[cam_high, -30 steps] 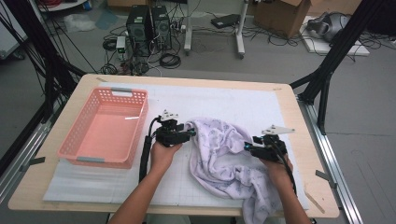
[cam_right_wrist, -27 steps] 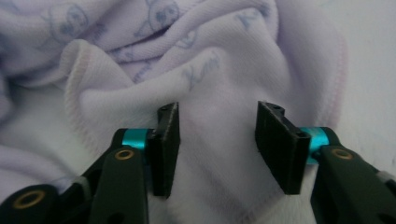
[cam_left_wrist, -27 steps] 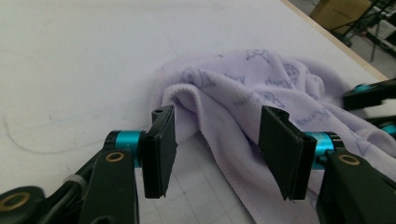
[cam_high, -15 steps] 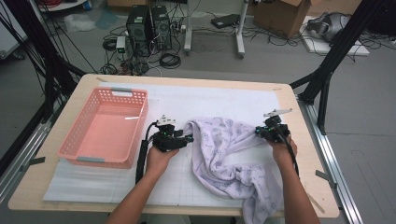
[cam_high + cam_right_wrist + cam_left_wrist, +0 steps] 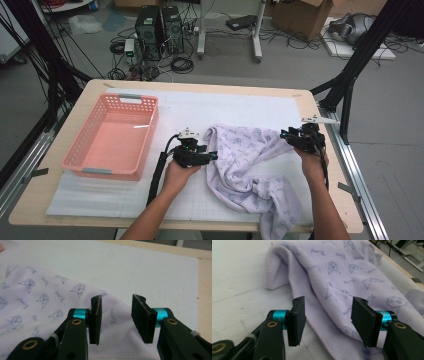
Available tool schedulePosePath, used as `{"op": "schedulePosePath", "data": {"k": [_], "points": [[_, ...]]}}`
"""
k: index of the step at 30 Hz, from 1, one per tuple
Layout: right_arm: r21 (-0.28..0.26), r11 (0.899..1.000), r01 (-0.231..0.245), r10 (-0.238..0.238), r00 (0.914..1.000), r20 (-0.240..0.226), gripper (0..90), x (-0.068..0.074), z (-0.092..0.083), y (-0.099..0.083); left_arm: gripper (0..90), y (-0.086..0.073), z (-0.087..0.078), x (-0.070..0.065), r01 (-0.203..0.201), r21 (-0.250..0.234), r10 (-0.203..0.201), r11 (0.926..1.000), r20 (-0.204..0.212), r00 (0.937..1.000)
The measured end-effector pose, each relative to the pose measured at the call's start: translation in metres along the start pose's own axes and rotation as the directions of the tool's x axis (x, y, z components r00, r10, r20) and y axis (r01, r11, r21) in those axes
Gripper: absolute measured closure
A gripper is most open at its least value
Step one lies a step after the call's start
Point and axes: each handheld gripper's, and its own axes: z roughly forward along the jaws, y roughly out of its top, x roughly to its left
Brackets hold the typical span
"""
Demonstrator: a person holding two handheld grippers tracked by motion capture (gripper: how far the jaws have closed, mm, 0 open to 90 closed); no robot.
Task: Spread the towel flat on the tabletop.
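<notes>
Towel (image 5: 252, 167): lilac, printed with small cat faces; lies rumpled on the white mat (image 5: 210, 112) at the right half of the worktop (image 5: 300, 95); far part spread fairly flat, near part bunched and hanging over the near edge.
Left claw (image 5: 212, 156): jaws apart, just beside the towel's left hem; in the left gripper view (image 5: 327, 315) hem runs between the two pads without being pressed; nothing held.
Right claw (image 5: 286, 135): at the towel's far right corner; in the right gripper view (image 5: 116, 317) jaws apart over the hemmed edge, having just been opening after a pinch; cloth below the gap, not gripped.
Basket (image 5: 112, 137): pink, on the left of the mat, well apart from the towel.
Step in hand: probably flattening and squaring the towel for a fold, corner by corner.
Doing it well: take one layer of hem only, close to a true corner; close fully before pulling; draw left and right apart along the mat, low and level, to pull creases out.
Next concern: bunched near part; lift it back onto the worktop before folding.
Risk: pinching the mat with the hem; dragging the whole towel instead of stretching it.
</notes>
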Motion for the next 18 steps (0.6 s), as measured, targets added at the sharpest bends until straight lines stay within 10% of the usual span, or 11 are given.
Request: {"op": "schedulePosePath", "data": {"k": [8,13,18], "points": [[0.011,1.000,0.015,-0.015,0.9973,-0.072,60.8,0.007,-0.024,-0.032,44.2,-0.007,0.028,-0.022,-0.105,0.078,0.111,0.9914,-0.080,0.9906],[0.027,0.999,0.023,-0.019,0.9921,-0.124,61.0,0.015,-0.020,-0.044,85.2,0.000,0.030,-0.025,-0.167,0.082,0.180,0.9826,-0.192,0.9647],[0.043,0.997,0.071,-0.062,0.9824,-0.176,63.1,0.033,-0.009,-0.046,86.3,0.012,0.006,0.019,-0.049,-0.078,0.017,0.9958,-0.364,0.9314]]}}
